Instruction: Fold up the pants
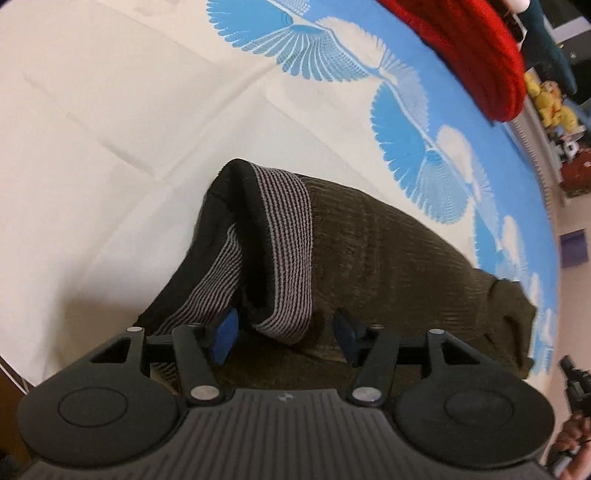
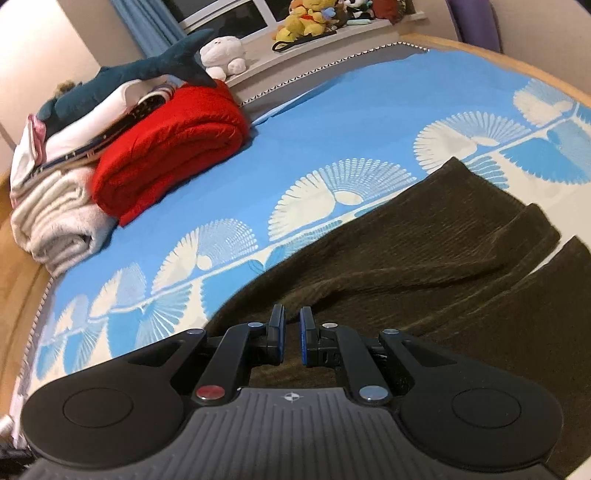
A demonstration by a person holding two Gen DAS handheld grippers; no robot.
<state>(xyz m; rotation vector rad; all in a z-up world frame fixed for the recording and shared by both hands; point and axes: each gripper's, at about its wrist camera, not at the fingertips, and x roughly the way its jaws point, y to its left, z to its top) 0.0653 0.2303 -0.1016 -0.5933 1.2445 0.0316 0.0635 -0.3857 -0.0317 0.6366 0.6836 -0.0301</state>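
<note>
Dark brown ribbed pants (image 1: 388,251) lie on a bed sheet (image 1: 92,147) that is white with blue fan prints. Their grey-striped waistband (image 1: 288,258) is turned over on itself at the near end. My left gripper (image 1: 284,332) points steeply down over that fold and is open. The striped band hangs between its blue pads (image 1: 223,336) without being pressed. In the right wrist view the pants (image 2: 424,251) spread to the right, with the two leg ends apart. My right gripper (image 2: 291,325) is shut on a pinch of the brown fabric, and creases run out from its tips.
A rolled red blanket (image 2: 166,147) and a stack of white folded laundry (image 2: 55,221) sit at the far left of the bed, under a blue shark plush (image 2: 147,70). Plush toys (image 2: 303,22) line the window sill. The wooden bed frame (image 2: 22,295) edges the mattress.
</note>
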